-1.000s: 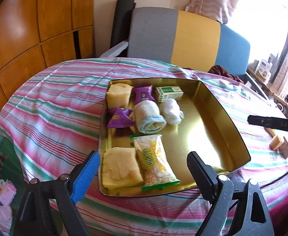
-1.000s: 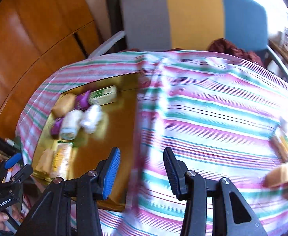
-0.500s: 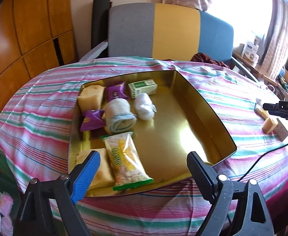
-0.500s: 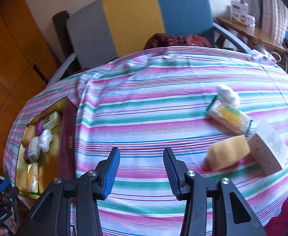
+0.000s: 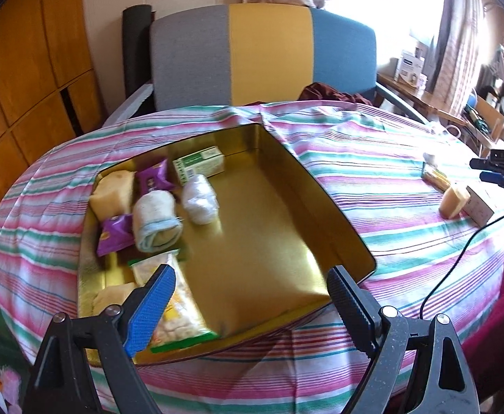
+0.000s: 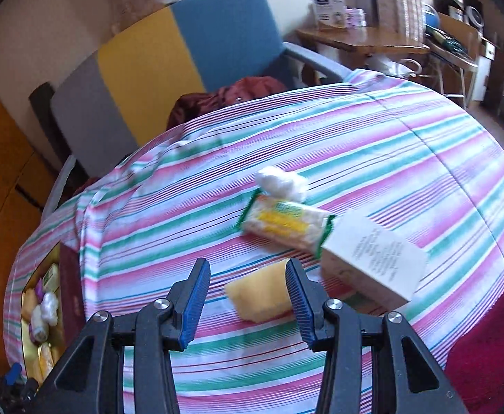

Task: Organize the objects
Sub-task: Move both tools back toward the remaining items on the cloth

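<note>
A gold tin tray [image 5: 334,220] lies on the striped tablecloth and holds a rolled towel [image 5: 155,220], purple packets [image 5: 153,179], a green box [image 5: 200,164], sponges and a snack bag. My left gripper [image 5: 248,307] is open and empty above the tray's near edge. My right gripper [image 6: 248,295] is open, its jaws on either side of a yellow sponge [image 6: 262,296] without touching it. Beside the sponge lie a snack bag [image 6: 286,222], a white wad [image 6: 279,181] and a white box [image 6: 369,258].
A grey, yellow and blue chair [image 5: 262,55] stands behind the table with a dark red cloth [image 6: 228,95] on its seat. A black cable [image 5: 465,252] crosses the table's right side. A cluttered wooden desk [image 6: 365,39] is at the far right.
The right gripper has swung right from the tray to the loose items and now straddles the yellow sponge. The left gripper has drifted a little right over the tray.
</note>
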Motion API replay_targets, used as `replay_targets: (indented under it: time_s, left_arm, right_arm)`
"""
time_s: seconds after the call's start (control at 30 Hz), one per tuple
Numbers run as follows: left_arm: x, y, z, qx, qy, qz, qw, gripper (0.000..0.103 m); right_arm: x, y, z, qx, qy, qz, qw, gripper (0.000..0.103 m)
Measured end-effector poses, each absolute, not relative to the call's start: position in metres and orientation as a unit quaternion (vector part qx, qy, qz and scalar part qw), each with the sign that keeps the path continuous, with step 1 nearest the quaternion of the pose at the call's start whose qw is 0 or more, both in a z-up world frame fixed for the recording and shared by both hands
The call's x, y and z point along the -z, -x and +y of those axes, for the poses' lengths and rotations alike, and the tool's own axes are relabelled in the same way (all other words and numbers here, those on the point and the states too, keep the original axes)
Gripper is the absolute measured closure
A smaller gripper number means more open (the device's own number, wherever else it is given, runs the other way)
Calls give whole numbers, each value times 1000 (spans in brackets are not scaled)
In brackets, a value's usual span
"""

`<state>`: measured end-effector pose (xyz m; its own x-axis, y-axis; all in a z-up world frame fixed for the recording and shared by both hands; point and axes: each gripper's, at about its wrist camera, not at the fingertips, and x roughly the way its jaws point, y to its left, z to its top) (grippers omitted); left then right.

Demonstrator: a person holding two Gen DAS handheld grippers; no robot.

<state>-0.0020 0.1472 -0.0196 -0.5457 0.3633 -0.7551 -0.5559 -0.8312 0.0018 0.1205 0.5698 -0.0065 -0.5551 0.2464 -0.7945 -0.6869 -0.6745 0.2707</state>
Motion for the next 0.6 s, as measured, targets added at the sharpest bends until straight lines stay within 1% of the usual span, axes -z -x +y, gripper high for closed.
replay_targets:
  time_s: [0.37,0.6]
  left_arm:
    - [19,-3,181,-859,396,146,291,13]
    - [22,-2,215,-846,399,159,316,13]
  right_arm:
    - [19,-148,623,-804,331,349,349,57]
    - [38,-175,643,-774,301,417,370,57]
